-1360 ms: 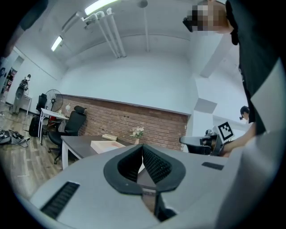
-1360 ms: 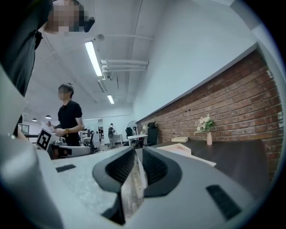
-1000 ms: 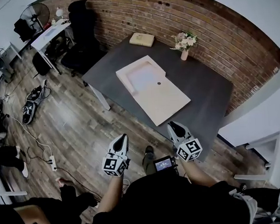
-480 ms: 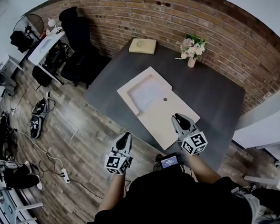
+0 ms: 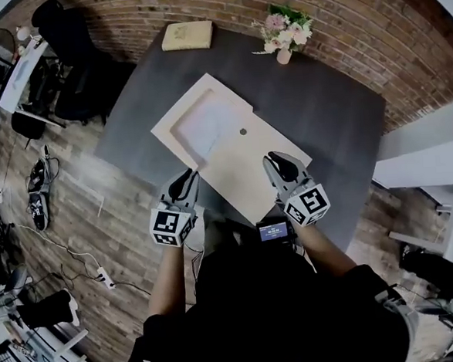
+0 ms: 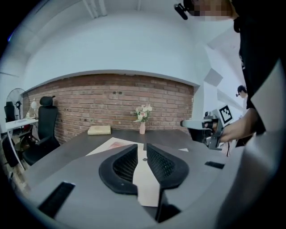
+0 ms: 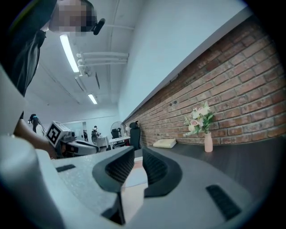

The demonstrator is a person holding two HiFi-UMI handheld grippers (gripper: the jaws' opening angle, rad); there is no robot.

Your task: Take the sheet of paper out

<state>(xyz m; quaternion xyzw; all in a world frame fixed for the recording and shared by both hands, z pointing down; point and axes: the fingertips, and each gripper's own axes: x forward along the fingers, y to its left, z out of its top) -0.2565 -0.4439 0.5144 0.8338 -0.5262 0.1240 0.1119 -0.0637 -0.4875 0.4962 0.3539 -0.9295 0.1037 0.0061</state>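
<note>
A pale sheet of paper (image 5: pixel 206 126) lies flat in the shallow square recess at the far-left end of a flat cream board (image 5: pixel 249 175). The board rests slantwise on a dark grey table (image 5: pixel 323 123). A small dark round spot (image 5: pixel 242 131) sits on the board just beside the recess, on its near side.

The left gripper (image 5: pixel 186 175) is held out over the board's near-left edge, where the table ends, and tips slightly down toward the sheet. Its jaws are opening, and the gap between them holds nothing. Only the cream board shows through it in the left gripper view. The right gripper (image 5: pixel 275 159) is held about level over the near-right part of the board, well apart from the sheet. Its jaws stand a little apart and grasp nothing. Both forearms reach forward from the person's body, with the marker cubes toward the person and the tips toward the red brick wall (image 5: pixel 199 4). Whether either tip touches the board cannot be told.

A tan closed book (image 5: pixel 187 35) lies at the table's far edge. To its right stands a small pink vase of pale flowers (image 5: pixel 283 52). Both are well clear of the board, and nothing lies between the grippers and the sheet. A black office chair (image 5: pixel 69 29) stands on the wooden floor (image 5: pixel 98 224) to the left of the table.
</note>
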